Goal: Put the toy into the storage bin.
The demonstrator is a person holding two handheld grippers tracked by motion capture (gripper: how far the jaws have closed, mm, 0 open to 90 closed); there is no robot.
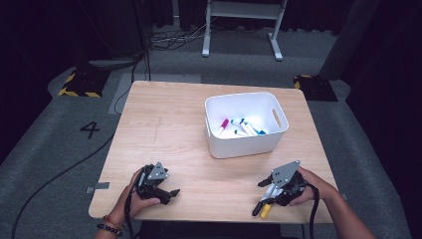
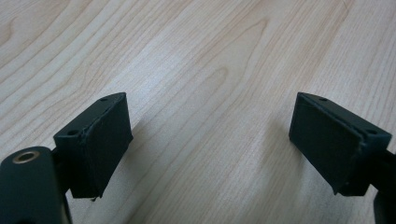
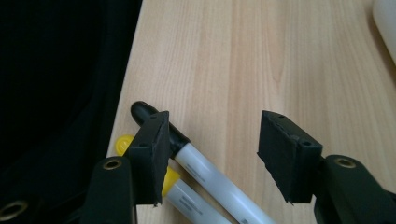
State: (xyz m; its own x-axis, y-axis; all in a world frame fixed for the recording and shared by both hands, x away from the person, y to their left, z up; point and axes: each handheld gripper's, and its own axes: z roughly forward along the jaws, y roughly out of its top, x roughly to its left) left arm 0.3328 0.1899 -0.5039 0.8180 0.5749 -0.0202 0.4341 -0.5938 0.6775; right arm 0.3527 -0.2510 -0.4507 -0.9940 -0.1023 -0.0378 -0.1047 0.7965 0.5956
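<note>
Right gripper (image 3: pixel 212 154): jaws are seen spread wide, nothing pinched between them; it is held low over the near right part of the table.
Right gripper, contact: the black-capped marker (image 3: pixel 205 172) is seen lying on the table, passing under the gap from the left jaw side; whether the jaw touches it cannot be told.
Yellow-capped marker (image 3: pixel 175 186): laid just beside the black-capped one, nearer the table edge, its cap partly hidden by the left jaw.
Same markers from above: both (image 1: pixel 263 205) are found at the near right edge, just under the gripper.
Left gripper (image 2: pixel 210 140): jaws are spread wide over bare wood, nothing held or touched; it is seen at the near left (image 1: pixel 161 189).
Table (image 1: pixel 164 129): light wood.
White bin (image 1: pixel 246 144): placed on the far right half of the table, well apart from both grippers.
Bin contents: several markers are lain in it, one pink-capped (image 1: pixel 222 125), others blue-capped (image 1: pixel 246 127).
</note>
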